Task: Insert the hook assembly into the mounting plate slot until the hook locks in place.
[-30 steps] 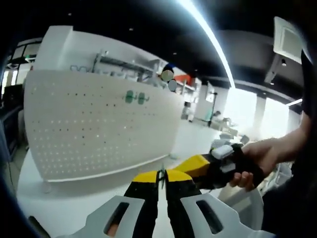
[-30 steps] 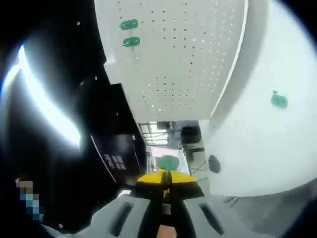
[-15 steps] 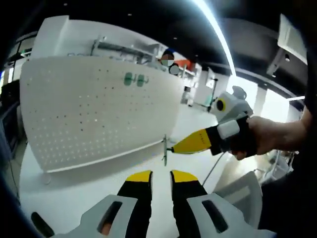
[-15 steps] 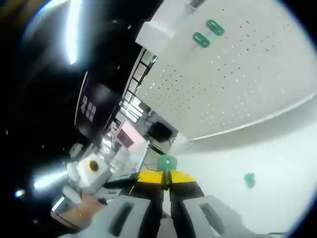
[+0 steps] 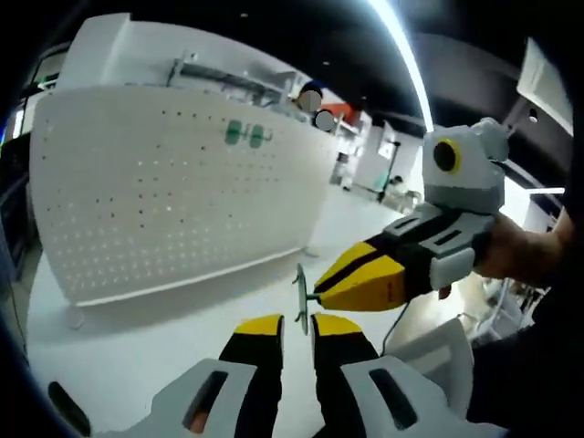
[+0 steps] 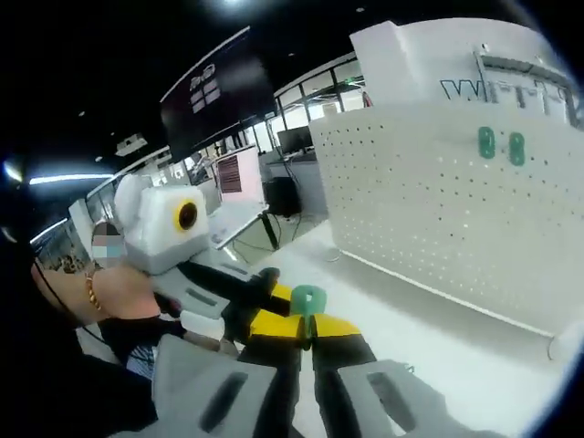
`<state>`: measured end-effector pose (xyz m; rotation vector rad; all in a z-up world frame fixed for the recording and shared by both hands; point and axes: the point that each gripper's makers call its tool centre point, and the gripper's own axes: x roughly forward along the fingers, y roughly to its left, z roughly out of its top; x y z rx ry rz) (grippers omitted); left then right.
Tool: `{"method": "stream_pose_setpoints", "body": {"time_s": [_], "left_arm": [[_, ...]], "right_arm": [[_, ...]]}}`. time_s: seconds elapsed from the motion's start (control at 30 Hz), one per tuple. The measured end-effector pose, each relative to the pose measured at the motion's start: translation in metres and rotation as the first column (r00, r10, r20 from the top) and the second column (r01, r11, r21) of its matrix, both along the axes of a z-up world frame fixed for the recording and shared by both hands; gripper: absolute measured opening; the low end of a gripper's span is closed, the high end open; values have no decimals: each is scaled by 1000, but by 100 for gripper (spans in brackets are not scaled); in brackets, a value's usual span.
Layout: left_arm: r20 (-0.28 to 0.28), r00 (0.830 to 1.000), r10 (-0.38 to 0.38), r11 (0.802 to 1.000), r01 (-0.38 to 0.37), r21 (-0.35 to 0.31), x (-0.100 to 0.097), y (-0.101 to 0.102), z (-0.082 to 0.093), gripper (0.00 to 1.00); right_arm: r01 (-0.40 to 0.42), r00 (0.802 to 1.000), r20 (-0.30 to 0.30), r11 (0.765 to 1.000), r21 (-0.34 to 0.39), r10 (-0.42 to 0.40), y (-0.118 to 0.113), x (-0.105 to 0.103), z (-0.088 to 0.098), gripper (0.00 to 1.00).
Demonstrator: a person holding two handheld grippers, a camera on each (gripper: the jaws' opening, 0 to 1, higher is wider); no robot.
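On the white tabletop (image 5: 137, 338) stands a big white pegboard (image 5: 173, 196), upright and slightly curved in the fisheye, its face dotted with neat rows of small round holes. It looks like smooth painted sheet, with a thin lip along the bottom edge. Two green hooks (image 5: 245, 134) already sit side by side in it near the top edge; in the right gripper view they show as two rounded green tabs (image 6: 501, 146) high on the board (image 6: 438, 201).

The hook being worked on is a small green plastic piece with a flat, rounded plate. In the right gripper view it (image 6: 307, 300) sticks up just past the yellow tips of the right gripper (image 6: 306, 330), whose jaws are pinched together on it. In the left gripper view the same hook (image 5: 301, 294) shows edge-on as a thin sliver, held by the right gripper (image 5: 321, 294) coming in from the right, well short of the pegboard and out over the near part of the tabletop.

The left gripper (image 5: 297, 330) sits right below it, yellow-tipped black jaws slightly apart with nothing between them; the hook hangs just beyond the tips.

Between the grippers and the board's bottom edge there's plain bare tabletop.
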<state>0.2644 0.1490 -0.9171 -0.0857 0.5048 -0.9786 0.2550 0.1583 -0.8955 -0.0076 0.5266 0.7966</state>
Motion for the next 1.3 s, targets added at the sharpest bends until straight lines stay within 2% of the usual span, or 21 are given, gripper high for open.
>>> {"method": "stream_pose_setpoints", "body": {"time_s": [0.07, 0.23, 0.37, 0.5, 0.63, 0.73, 0.8, 0.9, 1.0, 1.07, 1.17, 1.23, 1.3], "left_arm": [[-23, 1000, -2, 1000, 1, -24, -2, 0, 1, 5], [-27, 1000, 9, 999, -10, -44, -3, 2, 3, 4], [-33, 999, 36, 997, -39, -72, 1, 4, 5, 3], [-36, 998, 53, 990, -57, -130, 4, 3, 13, 2], [-24, 996, 88, 986, -91, -140, 9, 9, 21, 1], [-42, 991, 129, 973, -135, -189, 14, 14, 28, 1], [-66, 987, 148, 962, -159, -224, 17, 16, 32, 1], [-78, 985, 155, 956, -170, -239, 19, 15, 33, 1], [-66, 987, 149, 959, -160, -235, 18, 11, 36, 1], [-50, 989, 138, 962, -145, -230, 15, 7, 39, 1], [-33, 992, 118, 965, -122, -231, 10, 2, 43, 1], [-25, 993, 114, 966, -117, -231, 8, 1, 44, 1], [-12, 994, 113, 965, -112, -235, 7, 0, 46, 1]], "right_arm": [[-1, 1000, 8, 1000, -7, 1, 1, 0, 1, 0], [-10, 999, 30, 1000, -30, 11, 2, 1, 3, 0], [-17, 997, 75, 999, -33, 20, 4, 5, 7, 1], [1, 997, 75, 1000, 25, -2, 2, 6, 17, 2], [39, 994, 100, 991, 132, -52, -4, 2, 45, 2], [45, 987, 146, 991, 122, -63, -8, -2, 56, 5], [59, 984, 157, 990, 125, -79, -9, -3, 59, 6], [82, 984, 143, 983, 162, -105, -8, 0, 58, 8], [88, 986, 124, 981, 172, -110, -4, 3, 51, 12], [93, 985, 124, 979, 182, -117, -3, 6, 48, 12], [110, 988, 76, 964, 244, -132, 1, 9, 47, 11], [116, 988, 66, 953, 279, -139, 1, 12, 50, 9], [130, 987, 52, 950, 285, -151, 1, 14, 48, 8]]}}
